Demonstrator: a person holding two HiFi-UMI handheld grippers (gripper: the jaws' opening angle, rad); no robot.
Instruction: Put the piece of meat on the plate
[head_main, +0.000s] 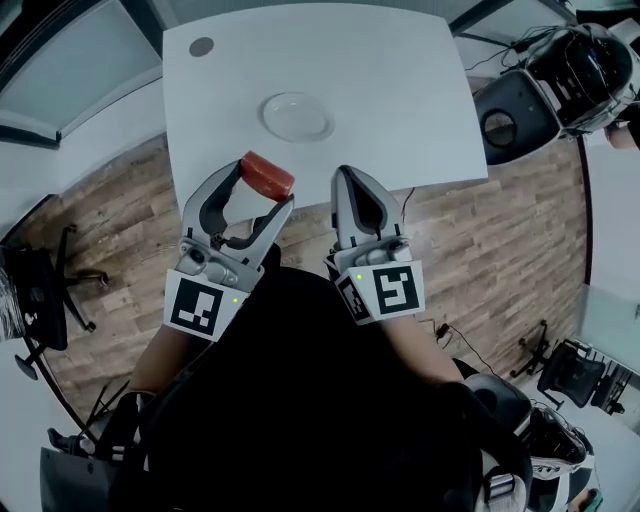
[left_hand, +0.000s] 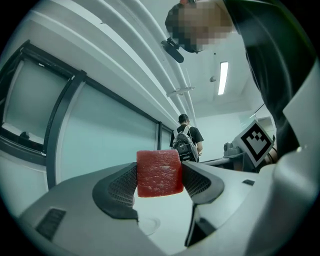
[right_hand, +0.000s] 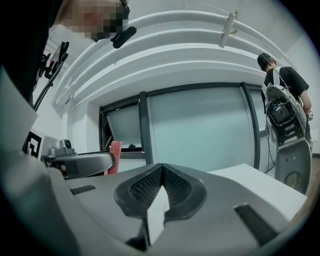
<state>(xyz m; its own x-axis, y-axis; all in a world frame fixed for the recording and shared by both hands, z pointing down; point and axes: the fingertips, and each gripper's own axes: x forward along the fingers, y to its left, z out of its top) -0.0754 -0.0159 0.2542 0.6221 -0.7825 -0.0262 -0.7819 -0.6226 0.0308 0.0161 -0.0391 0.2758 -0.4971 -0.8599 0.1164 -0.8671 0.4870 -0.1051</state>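
Dark clothing (head_main: 300, 400) fills the bottom of the head view, and both tools reach out from it toward 12 o'clock over the wood floor (head_main: 500, 230), short of the white table (head_main: 400, 90).

The left gripper (head_main: 265, 185) is clamped on the piece of meat (head_main: 268, 175), a red block squeezed between the ribbed pads. In the left gripper view the block sits squarely at the tips, held by its two side faces. In the head view its long axis runs roughly from 10 to 4 o'clock, across the jaws.

The right gripper (head_main: 350, 175) hangs at 3 o'clock of the left one, jaws pressed together with nothing between them.

The plate (head_main: 297, 117), clear and bare, rests on the table at about 1 o'clock from the meat, well apart from it. The left gripper is the nearer tool and already carries the load, so the coming move is probably a forward reach, slightly right, then lowering over the plate before releasing.
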